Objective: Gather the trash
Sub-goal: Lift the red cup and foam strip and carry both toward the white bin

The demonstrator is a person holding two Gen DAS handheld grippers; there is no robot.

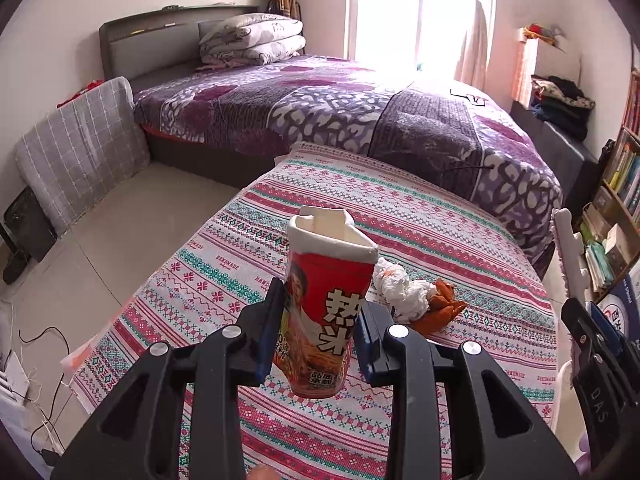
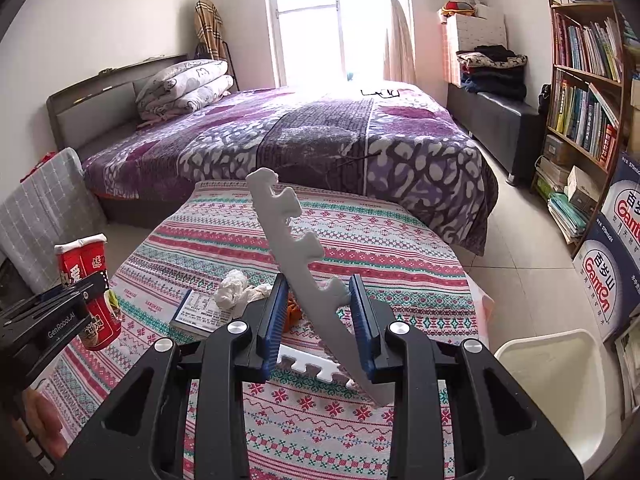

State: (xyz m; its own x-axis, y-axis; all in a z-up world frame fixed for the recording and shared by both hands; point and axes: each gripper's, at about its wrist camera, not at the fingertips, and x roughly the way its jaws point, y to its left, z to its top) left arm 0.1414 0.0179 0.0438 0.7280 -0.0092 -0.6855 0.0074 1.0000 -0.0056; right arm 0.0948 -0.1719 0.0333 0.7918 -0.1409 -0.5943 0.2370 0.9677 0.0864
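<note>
Trash is shown already lifted in both grippers, above a table (image 2: 400, 248) covered with a striped, patterned cloth. A crushed red noodle cup (image 1: 324, 316) is clamped at mid-height by the left gripper (image 1: 320, 332), its long axis nearly upright and its squashed white rim pointing away from the camera; the jaws are drawn narrow against its sides. A grey notched foam strip (image 2: 304, 272) is pinched between the pads of the right gripper (image 2: 320, 320), its long axis slanting up and away to the left, its lower end hanging clear of the cloth. Remaining trash is seen on the table beyond the cup: a crumpled white tissue (image 1: 404, 292), orange peel (image 1: 440, 308) touching it, and, in the right wrist view, a small booklet (image 2: 196, 308) and a white foam piece (image 2: 312, 364) lying flat just below the held strip. The tissue and peel lie nearer the left gripper, ahead and to its right. A white bin (image 2: 560, 392) stands beside the table at its right edge, nearer the right gripper; the coming move is judged to be a carry toward it.
</note>
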